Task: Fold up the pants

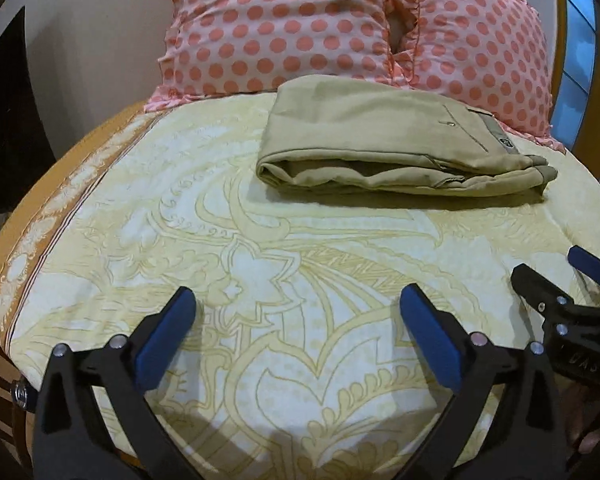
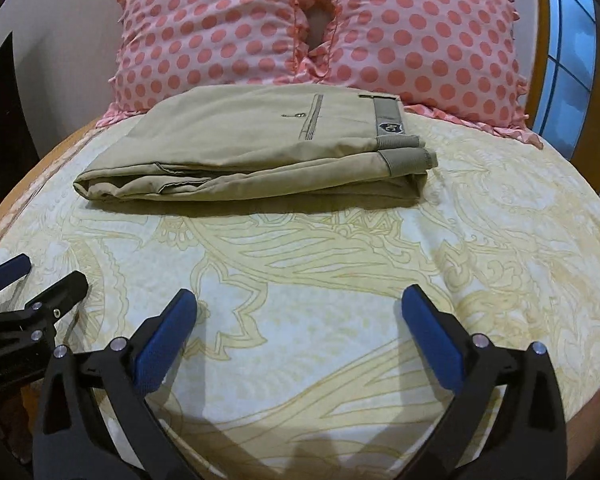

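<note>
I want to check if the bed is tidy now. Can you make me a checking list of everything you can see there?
Surface: bed sheet, cream with a yellow floral pattern, lying smooth over the mattress.
Job's things: khaki cotton pants, folded into a flat stack near the pillows, waistband with a dark badge to the right.
Clutter: nothing seen.
Grippers: left gripper open and holding nothing, hovering short of the pants; right gripper likewise open and holding nothing.
Cables: nothing seen.
Surroundings: two pink pillows with coral polka dots and frilled edges behind the pants; a wooden headboard; a blue window pane at the right.
</note>
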Tool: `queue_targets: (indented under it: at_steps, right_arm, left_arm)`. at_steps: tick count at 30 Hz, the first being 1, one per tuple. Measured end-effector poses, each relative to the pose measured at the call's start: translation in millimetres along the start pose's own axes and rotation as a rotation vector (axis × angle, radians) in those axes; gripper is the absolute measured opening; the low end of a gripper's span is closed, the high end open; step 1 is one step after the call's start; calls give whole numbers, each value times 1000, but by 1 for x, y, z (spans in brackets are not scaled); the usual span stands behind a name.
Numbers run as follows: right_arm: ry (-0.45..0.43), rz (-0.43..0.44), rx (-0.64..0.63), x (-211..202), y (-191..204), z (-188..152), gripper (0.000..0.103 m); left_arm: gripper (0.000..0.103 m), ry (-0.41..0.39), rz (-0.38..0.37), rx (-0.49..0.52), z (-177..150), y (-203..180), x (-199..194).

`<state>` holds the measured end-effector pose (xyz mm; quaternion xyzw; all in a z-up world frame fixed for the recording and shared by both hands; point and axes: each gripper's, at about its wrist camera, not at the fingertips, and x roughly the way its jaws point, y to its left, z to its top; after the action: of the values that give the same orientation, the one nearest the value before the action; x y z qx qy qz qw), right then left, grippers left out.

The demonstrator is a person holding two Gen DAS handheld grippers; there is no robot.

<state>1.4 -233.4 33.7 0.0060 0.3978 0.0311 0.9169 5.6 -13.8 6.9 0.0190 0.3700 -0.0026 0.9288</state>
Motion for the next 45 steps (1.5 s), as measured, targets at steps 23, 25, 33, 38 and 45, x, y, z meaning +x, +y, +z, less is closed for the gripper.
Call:
queue_targets:
  at_steps: [23, 25, 33, 38, 45]
  right_arm:
    - [-19, -18, 14, 0, 2, -3, 102]
    - [-20, -17, 14, 0, 2, -2, 102]
    - [-20, -16, 12, 0, 2, -2, 102]
    - [-20, -15, 12, 0, 1, -3, 102]
    - [-22, -15, 12, 0, 1, -2, 102]
  left_arm:
    - [101, -10, 1, -1, -1, -2, -2]
    - [101, -10, 1, -2, -1, -2, -2]
    - [101, -9, 2, -2, -1, -2, -2]
    - [101, -9, 2, -2, -1, -2, -2]
    - [101, -10, 1, -3, -1, -2, -2]
